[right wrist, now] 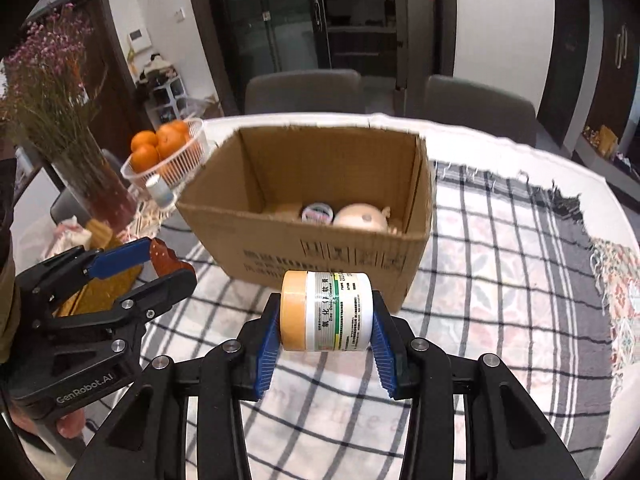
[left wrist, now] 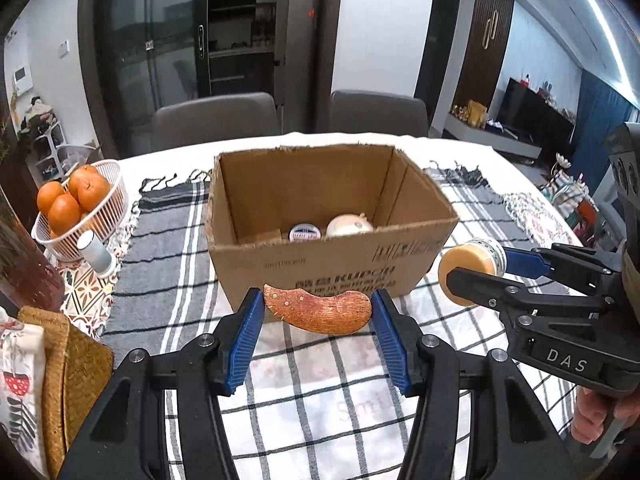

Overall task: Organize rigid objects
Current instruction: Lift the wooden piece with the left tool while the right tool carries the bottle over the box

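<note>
The left gripper (left wrist: 318, 312) is closed on a curved brown wooden piece (left wrist: 318, 312), its blue pads (left wrist: 248, 336) pressing on the two ends so the piece hangs crosswise above the checked cloth (left wrist: 320, 400), just in front of the cardboard box (left wrist: 332, 256). In the right wrist view the same gripper (right wrist: 160, 268) shows at the left edge with the wooden piece (right wrist: 164, 260) between its fingers.

The right gripper (right wrist: 326, 312) is clamped on a small white jar (right wrist: 340, 312) with a tan lid (right wrist: 292, 312). The jar lies on its side between the pads, lid toward the left, held clear of the cloth and just before the near wall of the box (right wrist: 320, 256). From the left wrist the jar (left wrist: 472, 268) appears off the box's right front corner, lid end facing the camera.

The box stands open on the table. Inside, at the bottom, sit a small round tub (left wrist: 305, 233) and a pale rounded object (left wrist: 348, 226), side by side.

To the left of the box a white basket (left wrist: 100, 216) holds oranges (left wrist: 76, 200), with a small white cylinder (left wrist: 96, 252) just in front of it. A vase of dried flowers (right wrist: 60, 120) stands further left. Two grey chairs (left wrist: 216, 120) are behind the table.
</note>
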{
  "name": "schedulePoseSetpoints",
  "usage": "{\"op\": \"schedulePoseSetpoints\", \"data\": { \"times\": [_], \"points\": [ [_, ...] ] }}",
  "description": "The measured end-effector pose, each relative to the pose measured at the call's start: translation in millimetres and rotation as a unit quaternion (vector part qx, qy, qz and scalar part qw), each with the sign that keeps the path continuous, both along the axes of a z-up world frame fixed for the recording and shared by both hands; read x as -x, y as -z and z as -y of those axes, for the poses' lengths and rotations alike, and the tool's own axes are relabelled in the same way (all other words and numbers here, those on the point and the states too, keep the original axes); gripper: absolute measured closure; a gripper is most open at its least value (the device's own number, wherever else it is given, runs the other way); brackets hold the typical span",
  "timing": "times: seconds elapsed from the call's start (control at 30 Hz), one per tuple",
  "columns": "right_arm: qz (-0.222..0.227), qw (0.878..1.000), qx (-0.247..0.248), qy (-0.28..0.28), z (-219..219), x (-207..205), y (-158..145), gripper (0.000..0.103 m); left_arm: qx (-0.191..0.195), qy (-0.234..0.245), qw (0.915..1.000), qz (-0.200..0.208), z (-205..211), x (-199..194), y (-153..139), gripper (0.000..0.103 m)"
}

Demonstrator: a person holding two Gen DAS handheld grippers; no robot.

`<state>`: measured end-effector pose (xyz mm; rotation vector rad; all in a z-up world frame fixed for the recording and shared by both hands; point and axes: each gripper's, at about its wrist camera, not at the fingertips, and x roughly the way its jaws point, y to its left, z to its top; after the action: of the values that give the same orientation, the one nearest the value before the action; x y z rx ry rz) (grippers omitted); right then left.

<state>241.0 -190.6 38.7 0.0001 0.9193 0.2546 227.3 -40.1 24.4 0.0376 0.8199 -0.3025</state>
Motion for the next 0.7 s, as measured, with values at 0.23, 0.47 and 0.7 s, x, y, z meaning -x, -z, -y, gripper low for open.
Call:
{"op": "schedulePoseSetpoints", "data": {
  "times": [0.23,0.47,0.7],
  "points": [
    [0.036,0.999,-0.015,0.01,-0.1,2.4,-24.5,0.061,0.014,-0.002,0.9994,0.031,-3.0,-0.8,-23.9,0.049],
    [0.051,0.998,-0.03,0.017,0.7,-4.8,-38.7,0.061,0.02,-0.009,0.9987,0.047,-4.8,-10.2,-40.3,0.049],
    [0.07,0.997,-0.028,0.022,-1.3,-14.4,-53.6,0.061,0.025,-0.012,0.998,0.057,-7.0,-23.6,-52.5,0.049]
  ]
}}
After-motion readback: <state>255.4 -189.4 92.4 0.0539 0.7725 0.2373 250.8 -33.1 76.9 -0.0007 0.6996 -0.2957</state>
